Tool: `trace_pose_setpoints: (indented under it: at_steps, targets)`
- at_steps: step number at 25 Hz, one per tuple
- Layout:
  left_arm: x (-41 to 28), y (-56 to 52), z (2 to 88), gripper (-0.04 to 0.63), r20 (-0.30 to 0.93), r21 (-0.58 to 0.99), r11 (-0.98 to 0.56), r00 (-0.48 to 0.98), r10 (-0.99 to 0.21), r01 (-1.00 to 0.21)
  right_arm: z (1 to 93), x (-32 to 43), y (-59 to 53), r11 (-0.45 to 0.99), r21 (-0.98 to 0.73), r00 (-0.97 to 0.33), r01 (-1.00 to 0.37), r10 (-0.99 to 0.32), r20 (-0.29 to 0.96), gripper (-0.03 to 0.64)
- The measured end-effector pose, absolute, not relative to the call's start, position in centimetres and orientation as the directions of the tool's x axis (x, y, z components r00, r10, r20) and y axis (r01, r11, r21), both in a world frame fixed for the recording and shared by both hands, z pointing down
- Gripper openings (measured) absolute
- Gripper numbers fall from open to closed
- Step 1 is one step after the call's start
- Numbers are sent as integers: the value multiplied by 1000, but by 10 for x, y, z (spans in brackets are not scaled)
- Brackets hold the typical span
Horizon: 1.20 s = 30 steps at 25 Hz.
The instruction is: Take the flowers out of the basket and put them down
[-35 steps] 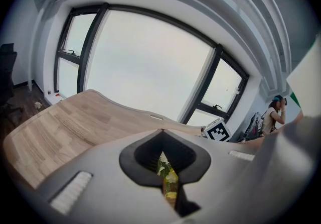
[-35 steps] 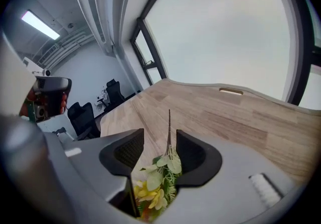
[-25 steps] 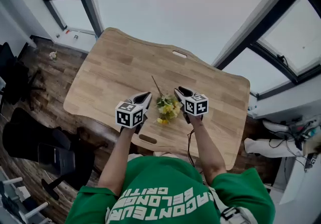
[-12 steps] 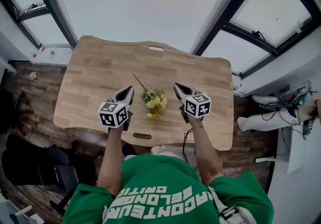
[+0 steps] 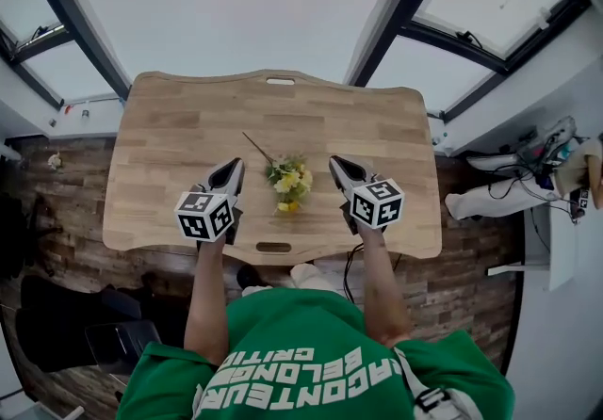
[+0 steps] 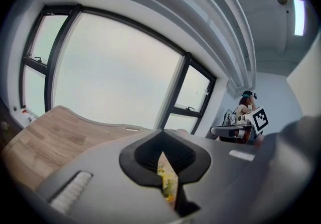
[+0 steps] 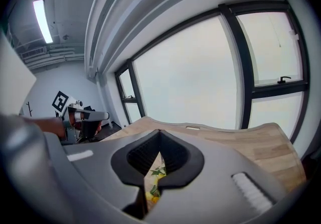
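A small bunch of yellow flowers (image 5: 288,185) with green leaves and a thin stem lies flat on the wooden table (image 5: 179,126), near its front edge. No basket is in view. My left gripper (image 5: 235,166) hovers just left of the bunch and my right gripper (image 5: 335,164) just right of it, both pointing away from me. Neither touches the flowers. Both are shut with nothing held. In the left gripper view the flowers (image 6: 168,185) show through the slit between the closed jaws. The right gripper view shows the flowers (image 7: 154,183) the same way.
The table has a handle slot at the far edge (image 5: 280,81) and one at the near edge (image 5: 273,247). Large windows stand behind it. Cables and gear (image 5: 528,173) lie on the floor to the right. A person (image 6: 246,105) is far off at the right.
The flowers stay flat on the table. Both grippers have drawn a little away from the bunch to either side, and the head view has shifted to centre the table.
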<state>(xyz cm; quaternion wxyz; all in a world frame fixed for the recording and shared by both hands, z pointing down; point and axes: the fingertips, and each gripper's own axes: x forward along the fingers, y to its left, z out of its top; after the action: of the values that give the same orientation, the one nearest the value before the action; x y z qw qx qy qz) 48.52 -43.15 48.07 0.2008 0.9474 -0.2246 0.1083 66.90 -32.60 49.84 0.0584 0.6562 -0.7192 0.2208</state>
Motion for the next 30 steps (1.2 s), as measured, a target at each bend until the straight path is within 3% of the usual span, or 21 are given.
trace_pose_setpoints:
  at_steps: [30]
  targets:
    - [491,-424,487,18,311,330,-851,898,-310,-408,511,669,-296,-73,-253,-33,-965,-920,392,6]
